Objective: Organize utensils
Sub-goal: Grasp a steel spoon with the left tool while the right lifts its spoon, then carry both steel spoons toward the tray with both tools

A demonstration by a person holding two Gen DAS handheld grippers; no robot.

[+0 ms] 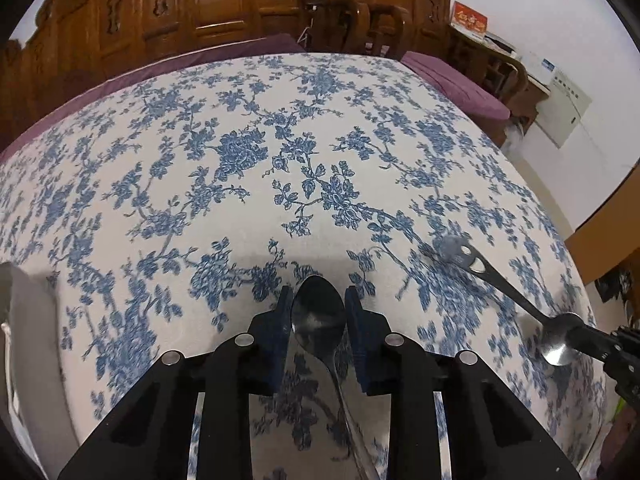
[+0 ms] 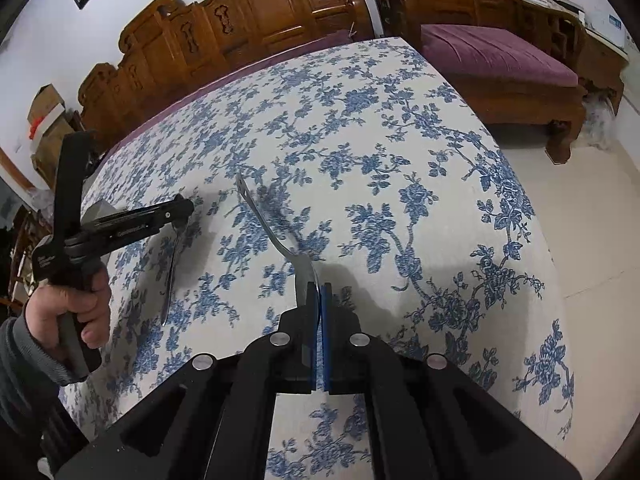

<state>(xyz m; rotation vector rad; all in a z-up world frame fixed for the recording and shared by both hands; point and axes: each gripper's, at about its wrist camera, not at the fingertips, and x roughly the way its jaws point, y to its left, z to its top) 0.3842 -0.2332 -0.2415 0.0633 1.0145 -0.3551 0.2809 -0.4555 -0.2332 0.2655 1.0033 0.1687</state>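
A steel spoon (image 1: 318, 312) lies with its bowl between the blue pads (image 1: 285, 320) of my left gripper (image 1: 318, 296), and the pads sit against both edges of the bowl. Its handle runs back under the gripper toward the camera. The right wrist view shows this left gripper (image 2: 184, 210) at the left, the spoon's handle (image 2: 170, 280) trailing low over the cloth. My right gripper (image 2: 319, 288) is shut on the bowl of a second spoon (image 2: 304, 276), held edgewise, its slotted handle end (image 2: 241, 184) pointing away. The left wrist view has that second spoon (image 1: 560, 340) at the right, in the right gripper (image 1: 580, 338).
The table wears a white cloth with blue flowers (image 1: 240, 120). A white object (image 1: 24, 320) stands at the table's near left. Carved wooden benches (image 2: 260, 12) with purple cushions (image 2: 492, 56) line the far side. A person's hand (image 2: 80, 300) holds the left gripper's handle.
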